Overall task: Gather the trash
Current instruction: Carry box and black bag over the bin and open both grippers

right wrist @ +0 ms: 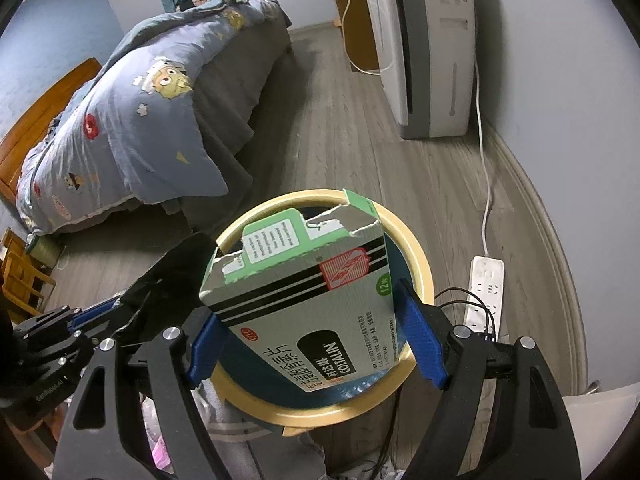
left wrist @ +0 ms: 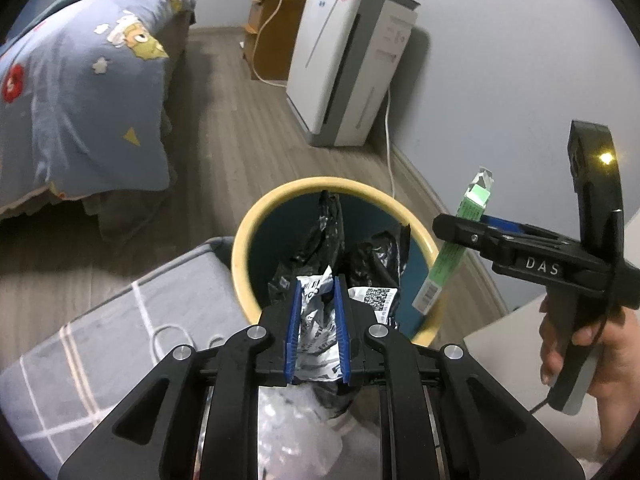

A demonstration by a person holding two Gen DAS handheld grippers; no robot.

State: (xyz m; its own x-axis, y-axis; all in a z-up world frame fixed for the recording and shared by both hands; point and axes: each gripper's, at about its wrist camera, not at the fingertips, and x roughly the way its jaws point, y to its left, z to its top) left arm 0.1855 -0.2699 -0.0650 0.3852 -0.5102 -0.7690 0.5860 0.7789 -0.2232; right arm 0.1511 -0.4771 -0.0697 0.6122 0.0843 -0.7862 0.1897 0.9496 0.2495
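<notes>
In the left wrist view my left gripper (left wrist: 318, 286) is shut on a crumpled black-and-silver plastic wrapper (left wrist: 316, 320), which hangs over the mouth of a round bin with a yellow rim (left wrist: 256, 216) and a blue inside. To the right a hand holds my right gripper (left wrist: 460, 232), shut on a green and white medicine box (left wrist: 474, 204) beside the bin's right rim. In the right wrist view the box (right wrist: 312, 280), its top flap torn, sits between the blue pads of the right gripper (right wrist: 308, 308) above the bin's rim (right wrist: 418, 256). The left gripper (right wrist: 116, 308) shows at left with the black plastic (right wrist: 176, 264).
A bed with a blue cartoon quilt (left wrist: 80, 92) fills the left. A white air purifier (left wrist: 344, 68) and a wooden cabinet (left wrist: 272, 32) stand along the wall. A white power strip (right wrist: 486, 292) with cables lies right of the bin. A grey checked cushion (left wrist: 120, 340) lies near left.
</notes>
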